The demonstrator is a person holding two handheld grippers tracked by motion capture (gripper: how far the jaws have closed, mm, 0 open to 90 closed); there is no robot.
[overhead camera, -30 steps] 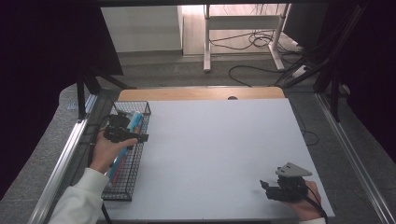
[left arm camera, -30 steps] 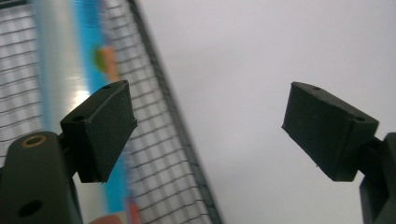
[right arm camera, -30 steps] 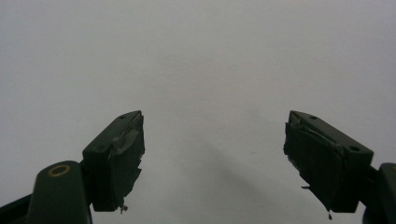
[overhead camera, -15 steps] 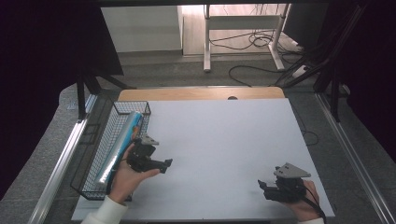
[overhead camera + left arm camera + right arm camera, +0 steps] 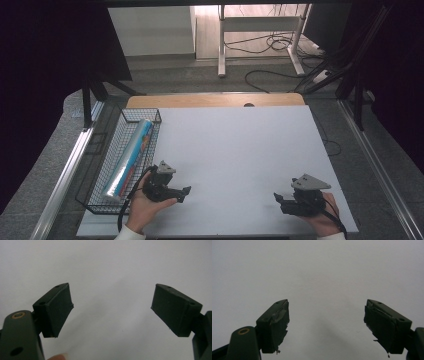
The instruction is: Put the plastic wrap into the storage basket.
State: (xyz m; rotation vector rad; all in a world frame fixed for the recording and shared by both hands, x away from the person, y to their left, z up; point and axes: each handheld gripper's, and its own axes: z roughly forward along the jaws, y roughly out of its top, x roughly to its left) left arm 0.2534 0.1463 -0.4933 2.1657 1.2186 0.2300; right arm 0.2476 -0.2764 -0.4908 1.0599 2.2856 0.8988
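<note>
The left gripper (image 5: pixel 184 191) sits just right of the basket's (image 5: pixel 98 159) near end, low over the white table (image 5: pixel 240 150). In the left gripper view its jaws stand wide apart with nothing between them, bare tabletop behind. The right gripper (image 5: pixel 278 197) is well apart from the basket, at the table's near right corner, jaws likewise spread wide and empty. The roll (image 5: pixel 128 157) lies lengthwise in the wire basket, untouched: a long silvery, shiny tube with a blue and orange label along one side.
</note>
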